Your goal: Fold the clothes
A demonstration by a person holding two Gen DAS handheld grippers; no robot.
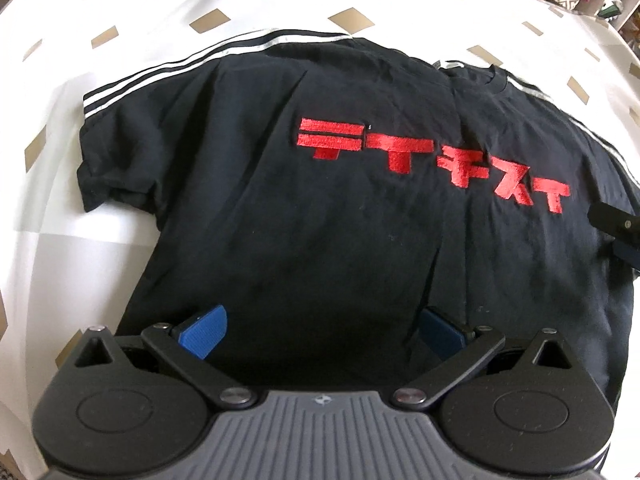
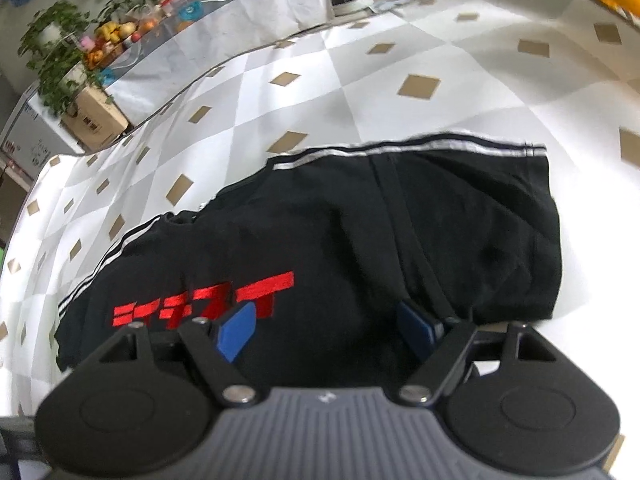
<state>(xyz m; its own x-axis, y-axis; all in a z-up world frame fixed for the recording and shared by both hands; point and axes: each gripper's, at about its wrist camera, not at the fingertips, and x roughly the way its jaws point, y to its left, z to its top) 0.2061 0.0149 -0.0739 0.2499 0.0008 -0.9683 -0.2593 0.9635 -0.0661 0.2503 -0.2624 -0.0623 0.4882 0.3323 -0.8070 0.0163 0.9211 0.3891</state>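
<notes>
Hovering low, the left gripper (image 1: 322, 330) and right gripper (image 2: 326, 330) both gape, holding nothing, over the black T-shirt (image 1: 320, 220). It lies spread face-up on the checked cloth (image 1: 120, 32) beyond, sleeves out: no fold showing.

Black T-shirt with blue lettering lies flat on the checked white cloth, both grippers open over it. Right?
Not quite: the lettering on the black T-shirt is red, as both wrist views show. The rest holds: the shirt lies on the checked white cloth, and the left gripper and right gripper are open.
</notes>
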